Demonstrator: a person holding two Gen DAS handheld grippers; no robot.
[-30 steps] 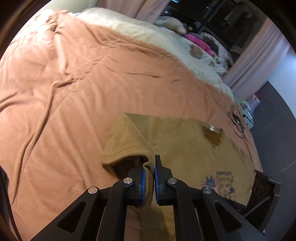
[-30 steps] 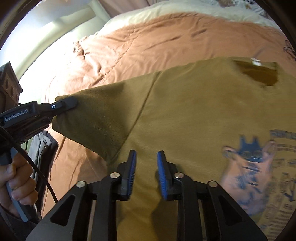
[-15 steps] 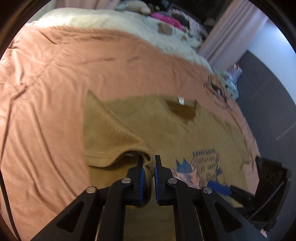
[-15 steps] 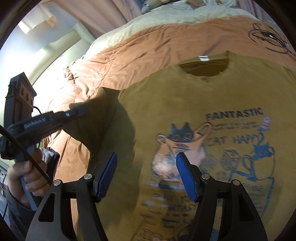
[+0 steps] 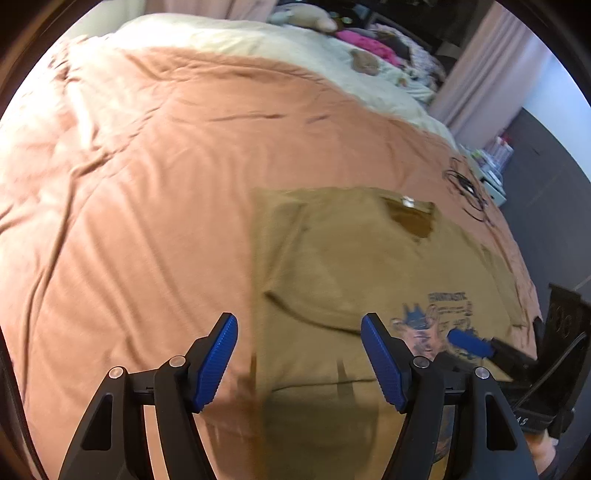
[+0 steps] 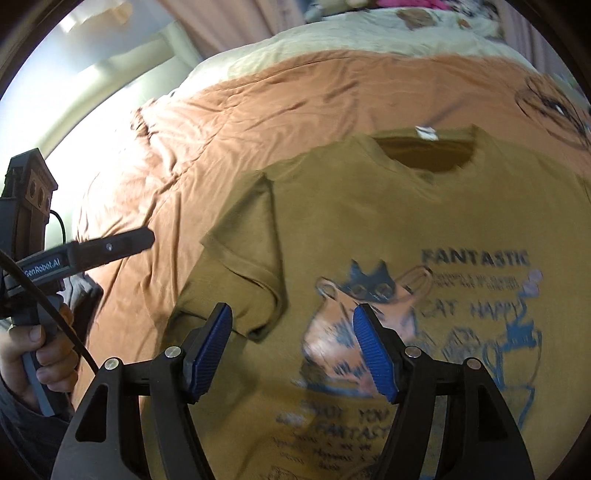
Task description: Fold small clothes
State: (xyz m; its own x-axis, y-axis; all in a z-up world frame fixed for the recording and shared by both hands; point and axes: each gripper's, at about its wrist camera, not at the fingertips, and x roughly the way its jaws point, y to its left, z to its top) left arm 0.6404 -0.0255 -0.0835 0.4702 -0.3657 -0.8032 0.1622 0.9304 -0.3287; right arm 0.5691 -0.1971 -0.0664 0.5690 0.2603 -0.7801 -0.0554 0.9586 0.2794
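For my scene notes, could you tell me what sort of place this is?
Most likely a bedroom: the T-shirt lies on a bed's orange duvet, with curtains and soft toys behind.

left gripper [image 5: 299,354]: jaws opening, nothing pinched, lower centre of its frame | right gripper [image 6: 291,345]: jaws held apart, empty, lower centre | left hand [image 6: 35,354]: wrapped around handle, lower left edge

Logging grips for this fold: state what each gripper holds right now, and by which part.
Nothing is held. The left gripper has its jaws opening, empty, above the olive T-shirt, whose folded-in sleeve lies free. The right gripper is open above the print.
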